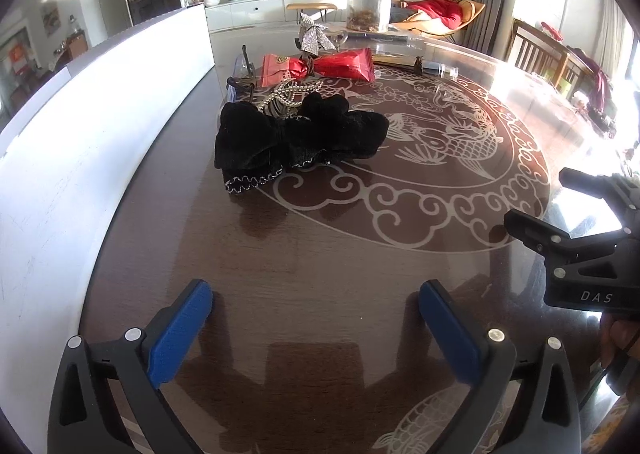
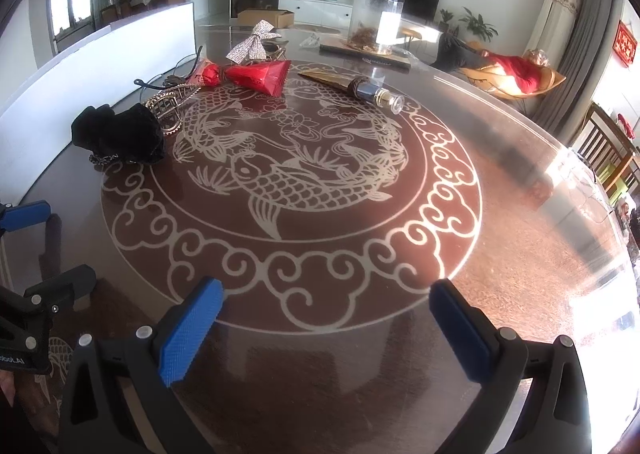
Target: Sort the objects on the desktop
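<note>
**Both grippers spread wide over the carp-patterned table, objects grouped at the upper left**

My left gripper, at the bottom of the left wrist view, has its blue-padded jaws wide apart with only bare tabletop between them. My right gripper stands equally wide at the bottom of the right wrist view, likewise holding nothing. Both hang over the dark brown glossy round table with its pale carp-and-cloud pattern. The objects lie towards the upper left of the right wrist view: a black velvet bow with silver stitched edging, touching a metallic beaded hair clip; above these a red foil snack packet twisted at its middle; behind it a silver rhinestone bow. Right of the packet, apart from it, lies a gold tube with a dark cap. A white board borders the table's left edge.
</note>
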`<state>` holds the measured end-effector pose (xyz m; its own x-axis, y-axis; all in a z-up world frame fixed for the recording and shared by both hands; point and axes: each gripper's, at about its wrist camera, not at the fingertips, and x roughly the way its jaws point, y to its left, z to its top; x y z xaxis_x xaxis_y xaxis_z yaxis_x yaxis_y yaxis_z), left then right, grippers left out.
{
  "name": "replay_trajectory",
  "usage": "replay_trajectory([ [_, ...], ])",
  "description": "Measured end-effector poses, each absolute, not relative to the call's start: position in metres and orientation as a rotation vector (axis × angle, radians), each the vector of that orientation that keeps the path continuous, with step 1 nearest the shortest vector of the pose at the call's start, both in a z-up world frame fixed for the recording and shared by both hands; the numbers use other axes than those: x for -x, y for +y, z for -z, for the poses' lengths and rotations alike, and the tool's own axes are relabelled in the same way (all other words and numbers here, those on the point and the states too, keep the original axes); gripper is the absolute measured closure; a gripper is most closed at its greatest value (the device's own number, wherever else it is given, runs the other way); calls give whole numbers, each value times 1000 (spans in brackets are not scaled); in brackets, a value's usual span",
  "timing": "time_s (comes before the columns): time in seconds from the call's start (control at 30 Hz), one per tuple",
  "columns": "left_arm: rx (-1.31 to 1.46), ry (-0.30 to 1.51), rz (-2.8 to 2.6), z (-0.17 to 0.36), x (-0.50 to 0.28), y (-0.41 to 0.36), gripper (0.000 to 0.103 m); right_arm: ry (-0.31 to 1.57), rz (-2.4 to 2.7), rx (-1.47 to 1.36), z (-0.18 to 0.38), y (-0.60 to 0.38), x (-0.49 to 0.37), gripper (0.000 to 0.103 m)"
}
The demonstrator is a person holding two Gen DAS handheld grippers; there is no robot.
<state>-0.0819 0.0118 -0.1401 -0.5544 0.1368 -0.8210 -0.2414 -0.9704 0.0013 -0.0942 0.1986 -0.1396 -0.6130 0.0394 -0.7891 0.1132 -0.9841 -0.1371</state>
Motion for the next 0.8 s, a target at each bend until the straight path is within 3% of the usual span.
replay_trajectory([
  [0.43, 1351, 168, -2590, 141, 83, 12, 0, 491, 2852, -1291, 137, 179, 86, 0],
  [0.8, 1351, 168, -2590, 141, 83, 12, 0, 467, 2844, -1298, 137, 182, 87, 0],
])
